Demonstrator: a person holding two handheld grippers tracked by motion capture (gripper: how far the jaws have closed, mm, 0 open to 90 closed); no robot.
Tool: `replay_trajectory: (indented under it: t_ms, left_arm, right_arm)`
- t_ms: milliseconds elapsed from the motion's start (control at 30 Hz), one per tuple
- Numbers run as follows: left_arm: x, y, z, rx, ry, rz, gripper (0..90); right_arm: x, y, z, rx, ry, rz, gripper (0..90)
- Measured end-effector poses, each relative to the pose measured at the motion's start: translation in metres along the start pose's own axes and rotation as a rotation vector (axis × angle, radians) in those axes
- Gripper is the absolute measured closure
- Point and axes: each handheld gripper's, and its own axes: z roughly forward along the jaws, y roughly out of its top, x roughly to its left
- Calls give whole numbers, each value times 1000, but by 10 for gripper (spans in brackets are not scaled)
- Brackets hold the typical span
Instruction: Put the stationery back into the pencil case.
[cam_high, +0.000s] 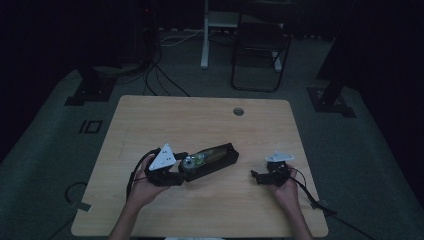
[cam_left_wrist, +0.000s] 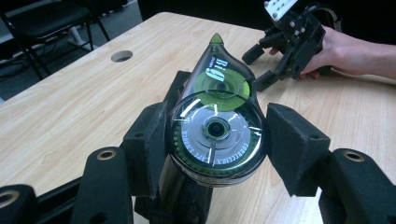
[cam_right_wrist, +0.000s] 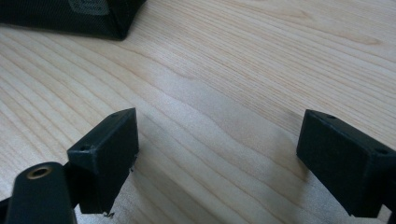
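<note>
A clear correction tape dispenser (cam_left_wrist: 217, 130) with green inner wheels sits between the jaws of my left gripper (cam_left_wrist: 215, 140), whose pads (cam_left_wrist: 292, 140) press on its round body from both sides. Its pointed tip faces away, over the open black pencil case (cam_high: 217, 157) lying mid-table. From above, the left gripper (cam_high: 186, 167) is at the case's left end with the dispenser (cam_high: 192, 161) there. My right gripper (cam_high: 257, 176) rests to the right of the case, open. Its jaws (cam_right_wrist: 217, 154) stand wide over bare wood, and a corner of the case (cam_right_wrist: 93, 18) lies beyond them.
The wooden table (cam_high: 200, 120) has a round cable hole (cam_high: 238, 111) near its far edge. Behind the table stand a black chair (cam_high: 260, 45), a white post (cam_high: 205, 35) and cables on the dark floor. The other hand's gripper (cam_left_wrist: 289, 42) appears far right in the left gripper view.
</note>
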Motion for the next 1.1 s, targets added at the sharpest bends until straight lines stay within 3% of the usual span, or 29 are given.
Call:
replay_trajectory:
  t_ms: [633,1100]
  left_arm:
    - [7,4,8,-25,2,-20,415]
    - [12,6,19,-17,17,-25,415]
  right_arm:
    - [0,0,0,0,0,0,126]
    - [0,0,0,0,0,0,126]
